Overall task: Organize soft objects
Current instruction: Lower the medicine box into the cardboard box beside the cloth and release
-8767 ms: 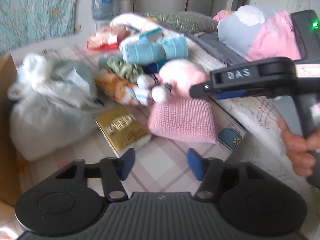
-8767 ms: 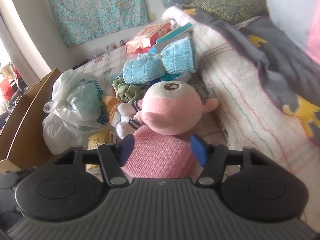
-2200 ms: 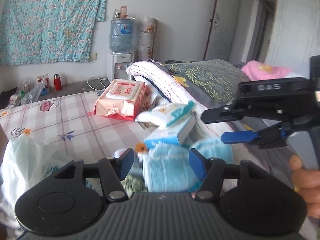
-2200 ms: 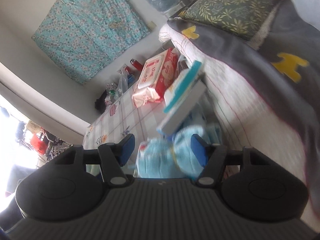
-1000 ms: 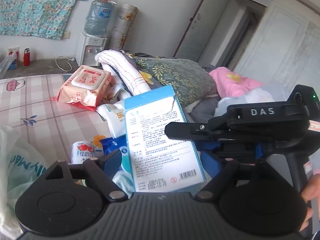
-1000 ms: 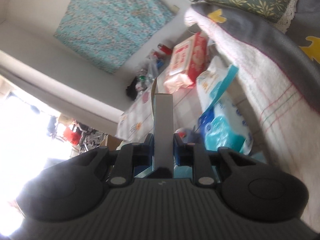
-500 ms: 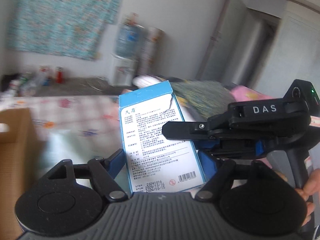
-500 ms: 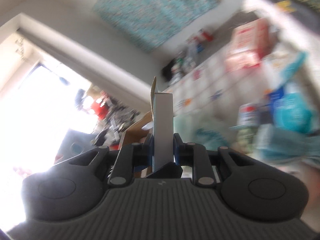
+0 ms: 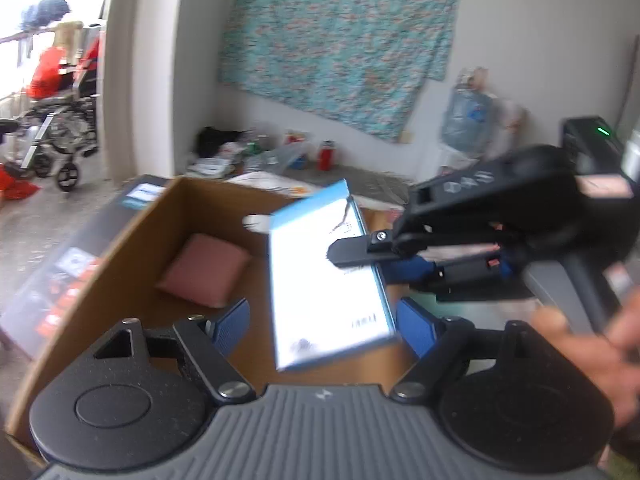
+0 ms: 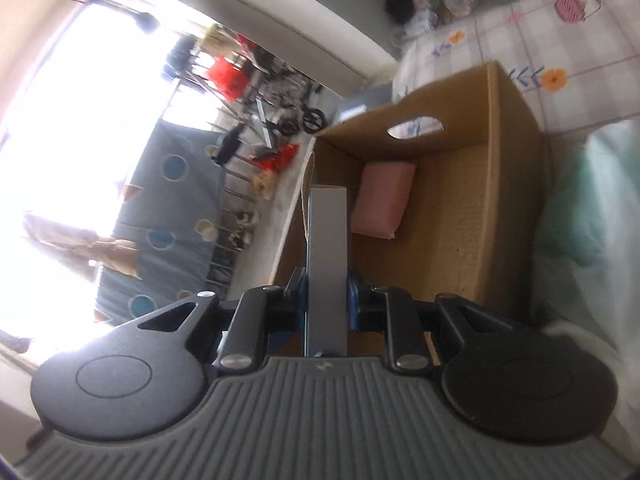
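My right gripper is shut on a flat blue and white carton, seen edge-on. In the left wrist view the same carton hangs tilted over an open cardboard box, clamped by the right gripper from the right. A pink knitted cushion lies on the box floor; it also shows in the right wrist view. My left gripper is open and empty, its blue pads on either side of the carton's lower end, above the box.
The cardboard box stands on a flowered bedsheet. A pale green plastic bag lies to its right. A floral cloth hangs on the far wall, a water dispenser stands by it, and a wheelchair is at far left.
Both grippers have swung left from the pile on the bed to over the cardboard box. The carton, still clamped in the right gripper, has tilted and hangs over the box.
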A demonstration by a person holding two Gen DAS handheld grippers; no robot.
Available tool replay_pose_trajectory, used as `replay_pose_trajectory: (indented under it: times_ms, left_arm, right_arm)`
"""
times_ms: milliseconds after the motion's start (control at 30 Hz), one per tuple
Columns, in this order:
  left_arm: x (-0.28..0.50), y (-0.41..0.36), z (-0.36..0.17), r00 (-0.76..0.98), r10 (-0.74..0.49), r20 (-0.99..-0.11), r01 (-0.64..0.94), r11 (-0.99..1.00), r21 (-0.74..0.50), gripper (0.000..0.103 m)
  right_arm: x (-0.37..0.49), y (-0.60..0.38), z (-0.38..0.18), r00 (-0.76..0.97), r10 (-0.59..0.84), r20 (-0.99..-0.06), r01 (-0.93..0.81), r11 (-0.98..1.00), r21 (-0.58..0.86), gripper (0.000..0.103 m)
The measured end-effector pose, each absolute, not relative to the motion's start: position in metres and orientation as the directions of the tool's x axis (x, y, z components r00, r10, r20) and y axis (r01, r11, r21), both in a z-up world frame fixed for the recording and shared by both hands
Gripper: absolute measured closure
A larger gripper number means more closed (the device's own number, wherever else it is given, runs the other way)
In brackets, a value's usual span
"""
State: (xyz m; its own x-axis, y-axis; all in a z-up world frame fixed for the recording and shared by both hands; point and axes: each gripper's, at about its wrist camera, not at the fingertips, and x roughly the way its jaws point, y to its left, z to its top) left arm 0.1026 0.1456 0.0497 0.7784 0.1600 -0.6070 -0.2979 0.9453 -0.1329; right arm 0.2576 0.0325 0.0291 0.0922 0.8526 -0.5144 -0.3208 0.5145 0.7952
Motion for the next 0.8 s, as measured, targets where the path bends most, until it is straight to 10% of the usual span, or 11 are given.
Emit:
replay_pose_trajectory:
  times_ms: [800]
  left_arm:
    - [0.092, 0.189, 0.020, 0.747, 0.153, -0.647, -0.326, 0.932, -0.156, 0.021]
  right_arm:
    - [0.332, 0.160, -0.052, 0.234, 0.471, -0.850, -0.291, 0.868, 0.402, 0.078]
